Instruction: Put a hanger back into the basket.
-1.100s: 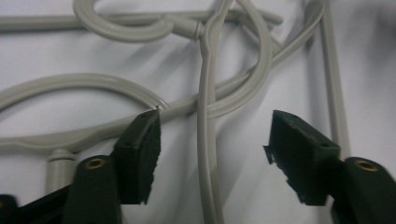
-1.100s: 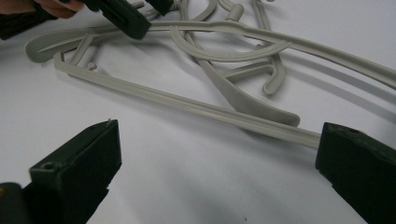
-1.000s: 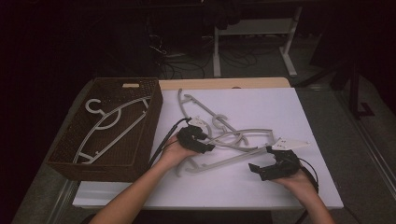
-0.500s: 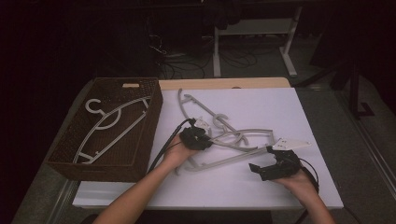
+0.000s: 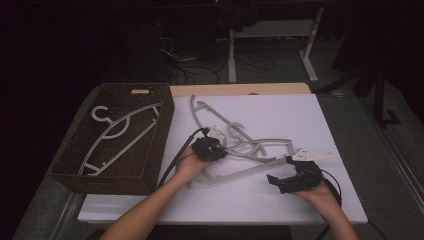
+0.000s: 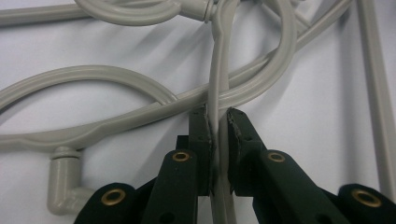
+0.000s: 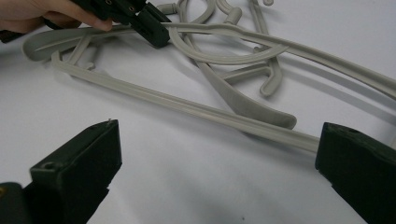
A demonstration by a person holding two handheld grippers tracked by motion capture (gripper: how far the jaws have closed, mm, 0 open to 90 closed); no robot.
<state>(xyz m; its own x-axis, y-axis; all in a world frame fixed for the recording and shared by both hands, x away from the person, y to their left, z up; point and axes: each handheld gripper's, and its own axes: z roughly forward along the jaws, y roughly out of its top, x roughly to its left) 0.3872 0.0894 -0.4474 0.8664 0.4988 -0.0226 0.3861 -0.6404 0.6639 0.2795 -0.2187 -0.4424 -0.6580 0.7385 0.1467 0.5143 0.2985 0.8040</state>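
Jaws of my left gripper [image 6: 218, 135] had just been closing and now pinched a thin grey hanger [image 6: 219, 88] bar between the pads, there in the tangle of hangers on the white table [image 5: 300, 120]. My right gripper [image 5: 283, 175] hung wide open, nothing in it, near the long bar. Another hanger [image 5: 117, 135] lay in the brown basket [image 5: 160, 145], I think loose.
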